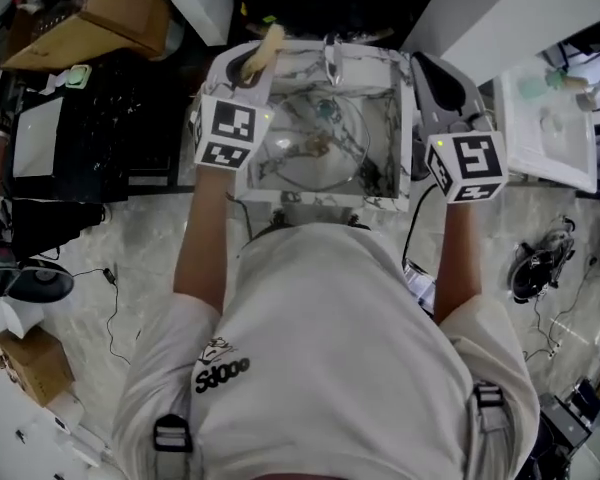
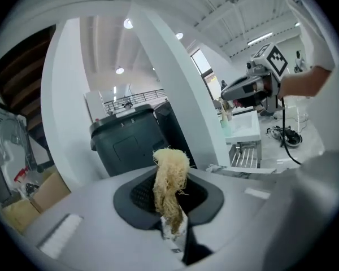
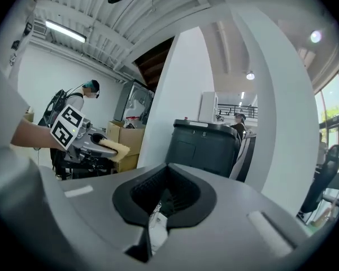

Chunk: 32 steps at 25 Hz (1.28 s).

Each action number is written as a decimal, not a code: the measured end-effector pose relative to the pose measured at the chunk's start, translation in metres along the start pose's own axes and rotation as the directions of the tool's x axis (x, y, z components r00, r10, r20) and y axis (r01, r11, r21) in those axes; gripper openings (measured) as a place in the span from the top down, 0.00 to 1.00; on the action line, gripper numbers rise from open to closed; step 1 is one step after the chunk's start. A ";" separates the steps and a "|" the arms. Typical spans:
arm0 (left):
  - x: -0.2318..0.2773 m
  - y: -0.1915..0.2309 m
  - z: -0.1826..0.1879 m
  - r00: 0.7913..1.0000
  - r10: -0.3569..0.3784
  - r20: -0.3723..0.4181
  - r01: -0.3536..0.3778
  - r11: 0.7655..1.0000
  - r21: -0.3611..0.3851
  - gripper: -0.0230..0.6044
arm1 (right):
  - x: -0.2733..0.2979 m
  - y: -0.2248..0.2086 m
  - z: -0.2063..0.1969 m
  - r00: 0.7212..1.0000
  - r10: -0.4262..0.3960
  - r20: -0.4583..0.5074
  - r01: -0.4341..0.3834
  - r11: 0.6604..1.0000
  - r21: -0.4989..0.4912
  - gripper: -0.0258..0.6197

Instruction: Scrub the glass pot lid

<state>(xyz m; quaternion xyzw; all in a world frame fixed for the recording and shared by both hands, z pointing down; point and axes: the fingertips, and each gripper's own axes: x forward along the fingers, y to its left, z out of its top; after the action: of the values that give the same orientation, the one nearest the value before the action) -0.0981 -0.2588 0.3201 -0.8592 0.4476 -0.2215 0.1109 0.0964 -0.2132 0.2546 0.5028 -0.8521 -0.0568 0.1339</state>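
The glass pot lid (image 1: 320,153) lies in the marble-patterned sink (image 1: 406,138) in the head view; neither gripper view shows it. My left gripper (image 1: 252,63) is held up over the sink's far left corner, shut on a beige fibrous scrubber (image 1: 269,42) that sticks up from its jaws (image 2: 170,176). My right gripper (image 1: 427,68) is raised over the sink's far right corner, its jaws shut with nothing between them (image 3: 158,208). Each gripper shows in the other's view: the right gripper (image 2: 246,89) and the left gripper (image 3: 96,143) with the scrubber (image 3: 114,149). Neither touches the lid.
A faucet (image 1: 332,60) stands at the sink's far rim. A dark bin (image 2: 127,140) and white columns lie beyond the sink. Cardboard boxes (image 1: 100,13) are at the far left, a white counter (image 1: 550,133) at the right, and cables (image 1: 540,268) on the floor.
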 end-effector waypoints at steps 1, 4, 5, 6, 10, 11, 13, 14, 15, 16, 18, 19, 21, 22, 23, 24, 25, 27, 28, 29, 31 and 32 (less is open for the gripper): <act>-0.005 0.005 0.009 1.000 0.014 0.012 -0.014 1.000 0.017 0.88 | 0.000 0.000 0.006 1.000 -0.007 0.008 0.007 1.000 -0.012 0.96; -0.017 0.014 0.036 0.997 0.044 0.064 -0.046 0.998 0.039 0.88 | -0.002 -0.001 0.025 0.999 -0.013 0.033 0.014 0.999 -0.046 0.96; -0.021 0.017 0.047 0.995 0.051 0.085 -0.055 0.998 0.042 0.88 | -0.003 -0.001 0.031 0.999 -0.013 0.041 0.015 0.998 -0.056 0.96; -0.024 0.020 0.057 0.993 0.058 0.106 -0.063 0.997 0.043 0.88 | -0.003 -0.002 0.038 0.999 -0.013 0.049 0.016 0.998 -0.066 0.96; -0.038 0.026 0.083 0.985 0.075 0.158 -0.082 0.996 0.040 0.88 | -0.007 0.000 0.058 0.997 -0.014 0.082 0.021 0.996 -0.088 0.96; -0.042 0.026 0.089 0.983 0.076 0.166 -0.085 0.995 0.048 0.88 | -0.009 0.001 0.062 0.996 -0.019 0.090 0.027 0.995 -0.093 0.96; -0.050 0.027 0.101 0.979 0.078 0.188 -0.092 0.994 0.066 0.88 | -0.013 0.000 0.071 0.994 -0.031 0.102 0.041 0.994 -0.100 0.96; -0.053 0.028 0.106 0.977 0.080 0.199 -0.096 0.993 0.072 0.88 | -0.014 0.000 0.075 0.994 -0.034 0.106 0.045 0.994 -0.099 0.96; -0.057 0.029 0.112 0.974 0.084 0.210 -0.102 0.992 0.075 0.88 | -0.015 0.000 0.079 0.993 -0.034 0.110 0.045 0.994 -0.098 0.96; -0.060 0.031 0.116 0.971 0.089 0.220 -0.109 0.991 0.078 0.88 | -0.016 0.000 0.083 0.993 -0.033 0.115 0.044 0.994 -0.097 0.96; -0.065 0.034 0.124 0.967 0.097 0.236 -0.119 0.990 0.081 0.88 | -0.018 0.001 0.089 0.992 -0.030 0.120 0.043 0.994 -0.102 0.96; -0.066 0.035 0.126 0.965 0.098 0.242 -0.121 0.989 0.082 0.88 | -0.019 0.002 0.091 0.992 -0.031 0.120 0.044 0.993 -0.108 0.96; -0.068 0.035 0.128 0.963 0.099 0.249 -0.122 0.989 0.080 0.88 | -0.019 0.005 0.092 0.993 -0.033 0.117 0.048 0.991 -0.121 0.96; -0.068 0.034 0.128 0.963 0.098 0.250 -0.121 0.990 0.078 0.88 | -0.019 0.005 0.093 0.993 -0.035 0.116 0.050 0.991 -0.128 0.96; -0.068 0.034 0.127 0.963 0.097 0.250 -0.120 0.990 0.076 0.88 | -0.019 0.006 0.093 0.993 -0.038 0.115 0.053 0.990 -0.134 0.96; -0.068 0.033 0.126 0.964 0.097 0.249 -0.119 0.990 0.074 0.88 | -0.020 0.006 0.092 0.993 -0.040 0.113 0.056 0.989 -0.140 0.96; -0.068 0.032 0.126 0.964 0.096 0.247 -0.117 0.990 0.073 0.88 | -0.020 0.007 0.091 0.993 -0.042 0.110 0.058 0.988 -0.143 0.96; -0.067 0.030 0.124 0.965 0.091 0.245 -0.111 0.991 0.071 0.88 | -0.020 0.007 0.088 0.994 -0.044 0.102 0.059 0.988 -0.144 0.96; -0.067 0.029 0.123 0.966 0.088 0.243 -0.108 0.992 0.071 0.88 | -0.020 0.007 0.086 0.994 -0.046 0.098 0.059 0.988 -0.143 0.96; -0.067 0.028 0.123 0.967 0.085 0.242 -0.105 0.992 0.071 0.88 | -0.020 0.007 0.085 0.994 -0.047 0.094 0.060 0.988 -0.141 0.96; -0.067 0.026 0.123 0.967 0.080 0.240 -0.099 0.993 0.070 0.88 | -0.021 0.007 0.083 0.995 -0.050 0.087 0.062 0.989 -0.137 0.96; -0.067 0.025 0.122 0.968 0.078 0.240 -0.097 0.993 0.069 0.88 | -0.021 0.007 0.082 0.995 -0.051 0.084 0.062 0.989 -0.136 0.96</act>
<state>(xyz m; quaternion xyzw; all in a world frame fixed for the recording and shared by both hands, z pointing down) -0.0912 -0.2194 0.1839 -0.8537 0.4595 -0.1301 0.2075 0.0767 -0.1939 0.1746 0.5136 -0.8361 -0.1398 0.1325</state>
